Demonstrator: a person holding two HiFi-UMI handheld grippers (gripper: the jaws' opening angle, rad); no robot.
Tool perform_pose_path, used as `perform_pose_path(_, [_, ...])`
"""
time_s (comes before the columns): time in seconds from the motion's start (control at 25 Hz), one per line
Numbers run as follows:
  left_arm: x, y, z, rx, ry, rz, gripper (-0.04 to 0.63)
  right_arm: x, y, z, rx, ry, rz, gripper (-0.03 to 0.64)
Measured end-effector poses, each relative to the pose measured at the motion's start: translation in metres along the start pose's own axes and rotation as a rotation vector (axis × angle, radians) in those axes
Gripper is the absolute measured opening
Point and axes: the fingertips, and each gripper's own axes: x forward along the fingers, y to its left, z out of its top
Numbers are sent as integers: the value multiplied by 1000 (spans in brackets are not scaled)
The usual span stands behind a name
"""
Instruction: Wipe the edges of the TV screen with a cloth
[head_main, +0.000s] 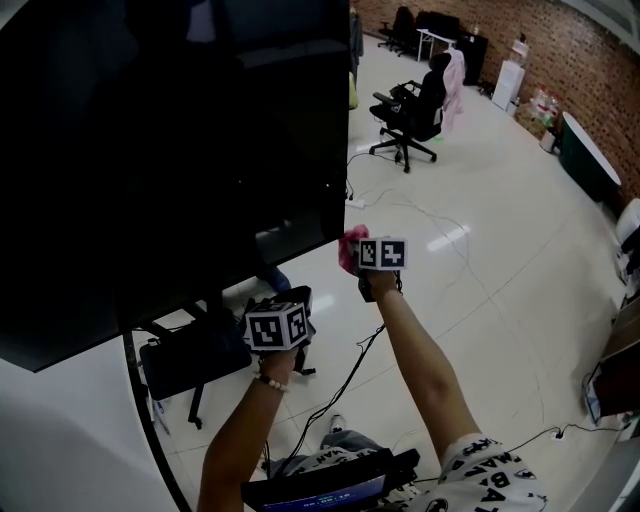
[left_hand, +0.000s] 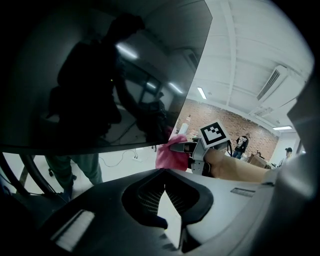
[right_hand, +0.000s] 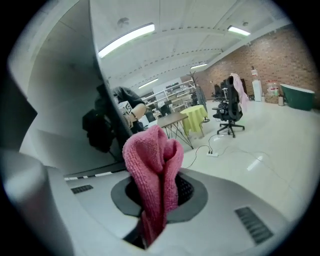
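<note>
My right gripper (right_hand: 154, 202) has its fingers (right_hand: 220, 200) clamped on the cloth (right_hand: 150, 165). The pink cloth is pinched low down between the two pads. From there it stands up past the fingertips in a bunched, folded lobe, and a thin tail hangs back behind the pinch. In the head view the bunched end sits at the lower right corner of the TV (head_main: 170, 150), right at the screen's edge. It looks to be touching the corner, though I cannot be sure of the contact. My right arm reaches forward and the cloth leads, between the fingers and the dark screen.

My left gripper (left_hand: 164, 181) has its fingers (left_hand: 112, 202) pressed together at the tips. Nothing is between them, and only a pale wedge of floor (head_main: 480, 300) shows through the gap farther back. This gripper sits lower than my right one and to its left, below the TV's bottom edge and just beside the black stand (head_main: 190, 360). It is well apart from the cloth. From its camera I see the cloth poking out of my right gripper's fingertips, up against the underside of the screen's corner.

Behind, a black chair (head_main: 415, 105) stands on the floor, a cable (head_main: 430, 215) trails across it, and a brick wall (head_main: 480, 20) runs along the back.
</note>
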Motion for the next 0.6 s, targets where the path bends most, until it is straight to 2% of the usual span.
perform_pose_path(0.08, [4, -3, 0, 5, 6, -1, 2, -6, 1, 18, 16, -66, 48, 58])
perform_pose_path(0.2, [9, -7, 3, 6, 7, 1, 3, -16, 26, 50, -53, -142, 146, 58])
perform_pose_path(0.36, [11, -16, 12, 17, -6, -10, 3, -28, 40, 66, -97, -168, 159, 57])
perform_pose_path(0.44, [8, -19, 21, 40, -16, -8, 3, -32, 41, 67, -57, -177, 172, 57])
perform_pose_path(0.56, [-1, -25, 32, 55, -39, -18, 3, -37, 43, 62, 75, -212, 226, 57])
perform_pose_path(0.6, [-5, -27, 35, 59, -46, -24, 2, -39, 44, 60, 88, -227, 235, 57])
